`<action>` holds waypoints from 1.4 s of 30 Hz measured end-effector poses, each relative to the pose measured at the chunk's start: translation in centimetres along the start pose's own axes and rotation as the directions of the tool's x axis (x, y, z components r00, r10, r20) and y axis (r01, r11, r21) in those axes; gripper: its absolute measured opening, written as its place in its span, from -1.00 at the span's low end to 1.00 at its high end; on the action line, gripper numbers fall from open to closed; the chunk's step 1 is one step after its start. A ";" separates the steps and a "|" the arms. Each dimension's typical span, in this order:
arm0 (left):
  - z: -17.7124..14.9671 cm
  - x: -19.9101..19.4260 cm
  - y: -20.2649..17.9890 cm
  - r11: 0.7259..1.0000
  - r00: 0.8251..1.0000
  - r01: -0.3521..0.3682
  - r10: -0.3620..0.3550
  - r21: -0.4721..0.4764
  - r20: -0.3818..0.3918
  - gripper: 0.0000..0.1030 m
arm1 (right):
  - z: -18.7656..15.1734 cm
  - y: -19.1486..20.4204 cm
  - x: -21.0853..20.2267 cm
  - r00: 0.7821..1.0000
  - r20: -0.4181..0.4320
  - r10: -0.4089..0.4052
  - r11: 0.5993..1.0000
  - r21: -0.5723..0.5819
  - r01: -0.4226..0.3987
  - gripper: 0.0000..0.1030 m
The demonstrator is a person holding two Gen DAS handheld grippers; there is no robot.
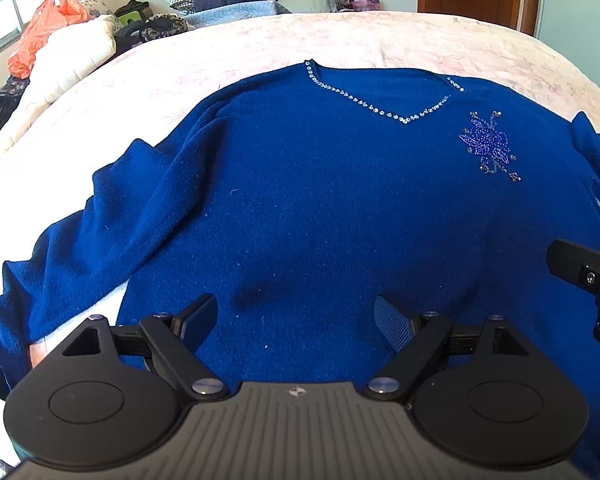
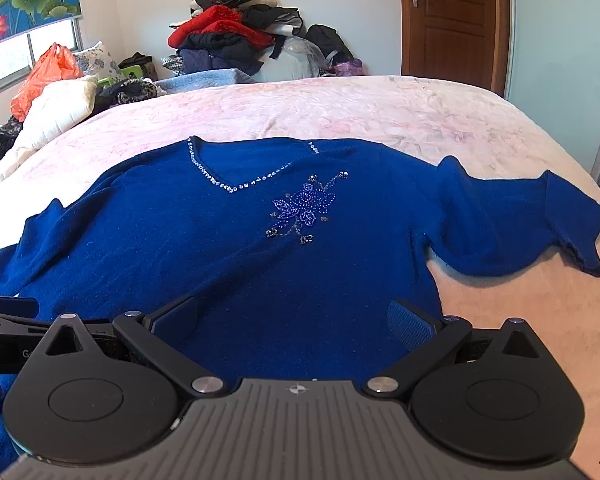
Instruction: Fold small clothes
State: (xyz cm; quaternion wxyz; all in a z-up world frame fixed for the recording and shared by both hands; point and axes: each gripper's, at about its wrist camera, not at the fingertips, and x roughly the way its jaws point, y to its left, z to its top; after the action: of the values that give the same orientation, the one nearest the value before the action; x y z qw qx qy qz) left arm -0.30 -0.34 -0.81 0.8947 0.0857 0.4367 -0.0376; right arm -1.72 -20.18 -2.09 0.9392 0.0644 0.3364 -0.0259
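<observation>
A royal-blue V-neck sweater (image 1: 320, 200) (image 2: 228, 248) with a beaded neckline and a beaded flower on the chest lies flat, front up, on the pink bedspread (image 1: 260, 48) (image 2: 360, 112). Both sleeves lie spread out to the sides. My left gripper (image 1: 296, 312) stands open over the sweater's lower left part, nothing between its fingers. My right gripper (image 2: 294, 316) stands open over the lower right part near the side seam, also with nothing in it. The right gripper's black body (image 1: 592, 280) shows at the right edge of the left wrist view.
A heap of clothes (image 2: 240, 36) is piled beyond the bed's far edge. An orange plastic bag (image 2: 44, 76) and a white quilt (image 2: 56, 112) lie at the far left. A wooden door (image 2: 456, 20) stands at the back right. Bare bedspread shows beyond the collar.
</observation>
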 end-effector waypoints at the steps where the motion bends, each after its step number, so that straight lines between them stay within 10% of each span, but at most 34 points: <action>1: 0.0 0.0 -0.1 1.000 1.000 -0.001 0.001 0.002 0.000 0.67 | 0.0 0.0 0.0 1.000 0.002 0.001 1.000 0.001 -0.001 0.99; 25: 0.3 -0.4 -1.3 0.999 0.999 0.026 -0.027 0.028 0.026 0.67 | -0.8 -0.7 -1.5 0.994 0.097 0.039 0.995 -0.092 -0.030 0.98; 31: 0.8 -0.7 -2.6 0.997 0.999 0.038 -0.040 0.064 0.032 0.66 | -0.2 -7.4 -2.3 0.974 0.175 -0.142 0.987 -0.052 0.153 0.98; 35: 0.7 -0.4 -3.5 0.995 0.999 0.033 -0.035 0.092 0.021 0.67 | 0.0 -14.0 -1.3 0.911 0.176 -0.372 0.926 0.000 0.378 0.93; 42: 0.7 0.1 -4.1 0.994 1.000 0.015 -0.016 0.112 0.010 0.66 | 0.3 -20.1 2.8 0.908 0.094 -0.409 0.909 -0.042 0.414 0.47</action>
State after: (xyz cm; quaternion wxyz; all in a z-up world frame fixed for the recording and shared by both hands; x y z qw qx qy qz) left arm -0.29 -4.50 -0.93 0.8906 0.1322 0.4297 -0.0693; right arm -1.22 -40.10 -5.72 0.9273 -0.0377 0.3036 -0.2158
